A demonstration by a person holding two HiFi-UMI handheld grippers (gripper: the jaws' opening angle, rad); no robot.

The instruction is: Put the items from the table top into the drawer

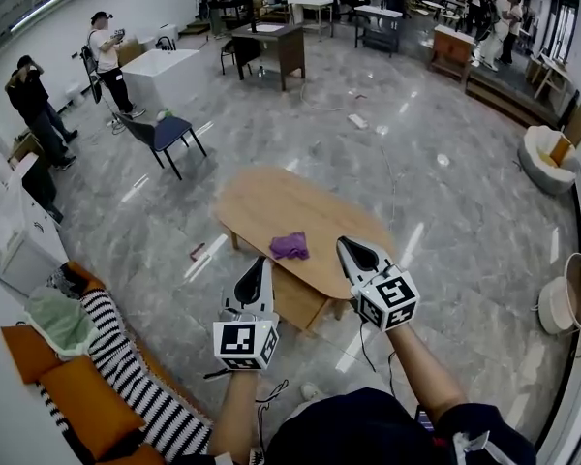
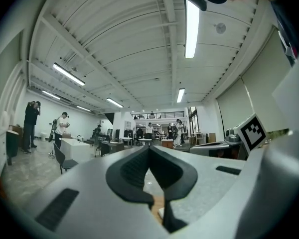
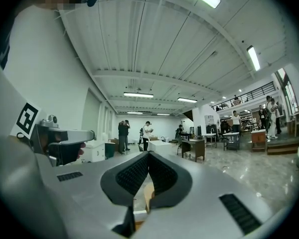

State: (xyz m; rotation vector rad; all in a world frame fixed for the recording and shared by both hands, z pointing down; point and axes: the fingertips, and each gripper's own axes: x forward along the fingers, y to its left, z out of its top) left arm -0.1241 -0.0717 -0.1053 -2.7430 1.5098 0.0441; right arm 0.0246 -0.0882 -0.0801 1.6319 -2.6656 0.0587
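Oval wooden surface (image 1: 271,201), crumpled purple cloth (image 1: 290,246) lying toward its near edge. Left hand-held gripper (image 1: 258,269) and right hand-held gripper (image 1: 350,251): jaws together.

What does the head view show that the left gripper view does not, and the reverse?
Only the head view: the purple cloth on the wooden table, and the striped fabric. Only the left gripper view: the ribbed pads of the left gripper, shut on nothing. Both: that gripper, the right gripper, the dark chair.
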